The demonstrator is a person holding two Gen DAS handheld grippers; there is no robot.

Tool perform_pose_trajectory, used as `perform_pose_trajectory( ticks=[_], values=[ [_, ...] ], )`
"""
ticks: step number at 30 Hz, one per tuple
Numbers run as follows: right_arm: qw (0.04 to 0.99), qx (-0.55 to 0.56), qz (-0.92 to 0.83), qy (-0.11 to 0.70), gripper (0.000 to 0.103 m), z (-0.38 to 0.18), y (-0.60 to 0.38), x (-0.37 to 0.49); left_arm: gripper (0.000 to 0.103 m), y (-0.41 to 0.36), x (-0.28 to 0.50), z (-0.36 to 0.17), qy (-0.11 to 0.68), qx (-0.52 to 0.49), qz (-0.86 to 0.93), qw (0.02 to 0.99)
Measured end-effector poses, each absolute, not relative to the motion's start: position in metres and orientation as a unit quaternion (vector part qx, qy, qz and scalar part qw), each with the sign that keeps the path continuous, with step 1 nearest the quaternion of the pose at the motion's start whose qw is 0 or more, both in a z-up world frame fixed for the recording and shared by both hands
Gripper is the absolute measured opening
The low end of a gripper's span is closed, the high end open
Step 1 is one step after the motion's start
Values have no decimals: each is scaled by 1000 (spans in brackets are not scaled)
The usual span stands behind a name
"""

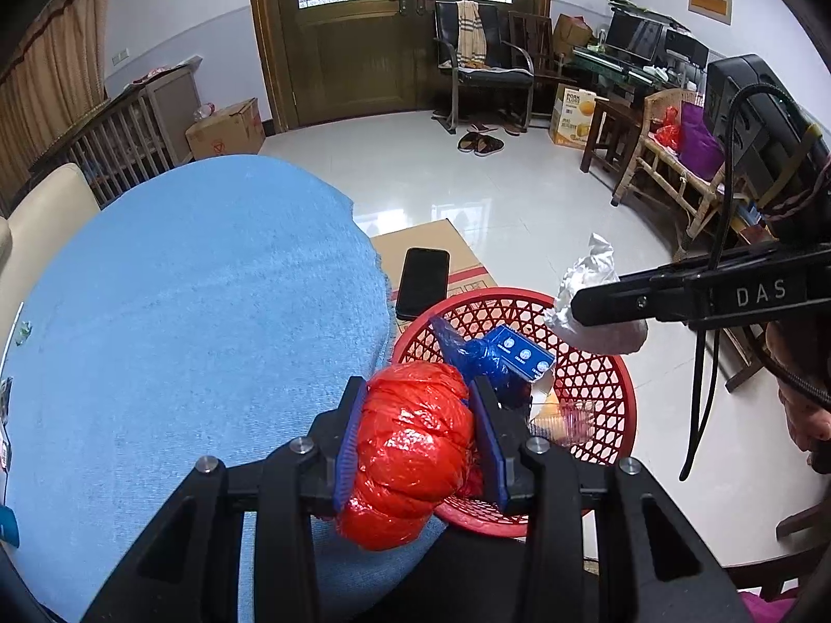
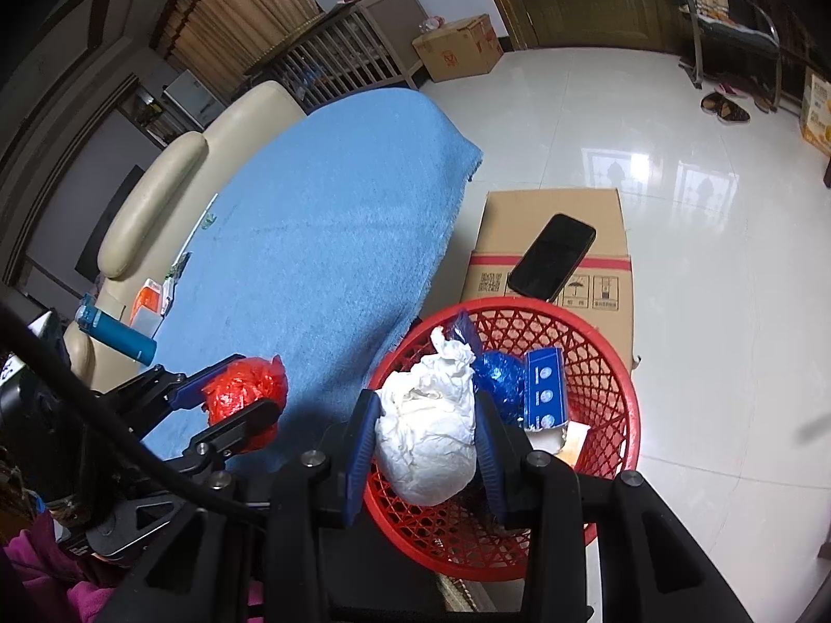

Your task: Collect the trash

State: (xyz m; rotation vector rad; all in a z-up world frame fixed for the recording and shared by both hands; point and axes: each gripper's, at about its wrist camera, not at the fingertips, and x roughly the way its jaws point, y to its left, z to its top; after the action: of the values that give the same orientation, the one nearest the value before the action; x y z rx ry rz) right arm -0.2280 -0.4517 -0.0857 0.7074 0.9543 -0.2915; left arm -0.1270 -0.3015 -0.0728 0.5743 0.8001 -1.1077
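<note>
Over the red basket (image 2: 613, 363) beside the blue-covered table (image 1: 182, 311), the right gripper (image 2: 426, 441) clutches a white paper wad (image 2: 431, 436) seemingly ready to drop, while the left gripper (image 1: 415, 436) clamps a red plastic bundle (image 1: 410, 446) at the rim, likely next.

Shiny, crinkly red plastic bag (image 1: 410, 446) between blue rubbery pads (image 1: 347, 446). Soft, crumpled white paper ball (image 2: 428, 441) between fingers. Hard red plastic basket (image 2: 613, 379) with holes, past fingertips. Fuzzy blue cloth (image 1: 182, 322) left of fingers. Smooth brown cardboard box (image 2: 550, 207). Glossy black phone (image 2: 553, 257). Shiny white floor (image 2: 701, 259).
</note>
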Motion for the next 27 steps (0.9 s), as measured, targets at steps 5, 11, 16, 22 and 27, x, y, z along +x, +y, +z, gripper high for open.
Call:
perform_pose_trajectory(
  ticks=[5, 11, 16, 22, 27],
  values=[
    [811, 341, -137, 455, 40, -95, -453, -228, 41, -306, -128, -79, 367, 268, -509, 731],
    [806, 351, -138, 457, 41, -103, -455, -229, 42, -310, -130, -83, 372, 271, -517, 721],
    [804, 355, -142, 456, 41, -106, -457, -230, 42, -312, -132, -86, 375, 274, -523, 715],
    [802, 357, -140, 457, 41, -108, -456, -229, 43, -311, -134, -89, 379, 276, -528, 708],
    [803, 360, -143, 453, 41, -109, -456, -229, 43, -309, -133, -90, 384, 273, -527, 707]
  ],
)
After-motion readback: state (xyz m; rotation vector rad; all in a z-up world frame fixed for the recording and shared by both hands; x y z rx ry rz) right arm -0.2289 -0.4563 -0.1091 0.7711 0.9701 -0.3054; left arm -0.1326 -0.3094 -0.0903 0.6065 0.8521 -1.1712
